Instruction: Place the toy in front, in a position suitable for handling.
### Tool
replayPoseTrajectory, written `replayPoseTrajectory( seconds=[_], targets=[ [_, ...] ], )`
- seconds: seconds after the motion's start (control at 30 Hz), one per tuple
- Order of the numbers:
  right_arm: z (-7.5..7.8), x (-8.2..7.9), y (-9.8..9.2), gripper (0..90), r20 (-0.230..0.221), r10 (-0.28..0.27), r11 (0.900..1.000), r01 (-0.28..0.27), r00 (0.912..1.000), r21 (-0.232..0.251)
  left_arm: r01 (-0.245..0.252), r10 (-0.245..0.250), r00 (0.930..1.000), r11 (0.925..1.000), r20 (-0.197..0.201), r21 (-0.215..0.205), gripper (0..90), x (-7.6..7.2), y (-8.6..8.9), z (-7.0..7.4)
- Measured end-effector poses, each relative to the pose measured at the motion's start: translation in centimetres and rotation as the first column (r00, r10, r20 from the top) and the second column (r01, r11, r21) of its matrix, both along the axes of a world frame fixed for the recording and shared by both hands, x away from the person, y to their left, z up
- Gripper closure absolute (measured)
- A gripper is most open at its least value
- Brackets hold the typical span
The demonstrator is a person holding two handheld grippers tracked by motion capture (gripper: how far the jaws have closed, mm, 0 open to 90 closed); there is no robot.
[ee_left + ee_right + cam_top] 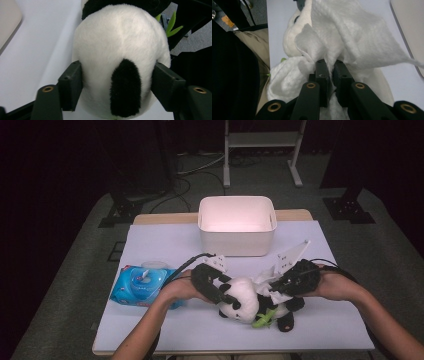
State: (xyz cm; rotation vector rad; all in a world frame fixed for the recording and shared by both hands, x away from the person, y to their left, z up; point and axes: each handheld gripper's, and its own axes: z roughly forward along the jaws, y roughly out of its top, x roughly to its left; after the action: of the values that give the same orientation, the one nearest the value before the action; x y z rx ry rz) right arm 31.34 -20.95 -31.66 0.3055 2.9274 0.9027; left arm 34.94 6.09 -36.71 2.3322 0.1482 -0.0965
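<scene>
So the table (pixel 160 242) had a white sheet over it, with the bin (pixel 236 224) sitting at the far middle and the wipes pack (pixel 140 286) off to my left, and the panda (pixel 245 302) lay near my edge, right between my two hands. What I was doing looked like wiping the panda down with a wipe (pixel 269 281), so here's how I'd say to do that bit well. My left gripper (pixel 225 296) had its jaws spread around the panda's head, one pad (pixel 71 85) on each side against the fur, and honestly I couldn't tell if they were really squeezing or just cradling it. For this step I reckoned that hand needed to stay a firm brace, because a plush head squashes and rolls as soon as you rub it from the other side. My right gripper (pixel 329 75) had its jaws pressed together on a bunched bit of the wipe, which draped over the panda's body. Best bet, I figured, was short strokes towards the braced side, keeping the loose flap flat on the fur and not letting it drag onto the little green leaf (pixel 263 318) by the panda's front.
</scene>
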Motion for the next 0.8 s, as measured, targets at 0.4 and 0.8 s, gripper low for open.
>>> replayPoseTrajectory(
  seconds=[0.4,0.8],
  targets=[
    [0.7,0.7,3.3,82.5,0.013,0.069,0.997,-0.069,0.9975,0.030,0.047,-0.046,0.9965,0.9987,0.069,-0.017,39.0,-0.5,-1.1,0.7],
    [1.4,1.4,6.1,82.5,0.023,0.103,0.994,-0.103,0.9945,0.031,0.040,-0.037,0.9985,0.9974,0.039,-0.060,39.3,-0.3,-0.7,0.2]
  ],
)
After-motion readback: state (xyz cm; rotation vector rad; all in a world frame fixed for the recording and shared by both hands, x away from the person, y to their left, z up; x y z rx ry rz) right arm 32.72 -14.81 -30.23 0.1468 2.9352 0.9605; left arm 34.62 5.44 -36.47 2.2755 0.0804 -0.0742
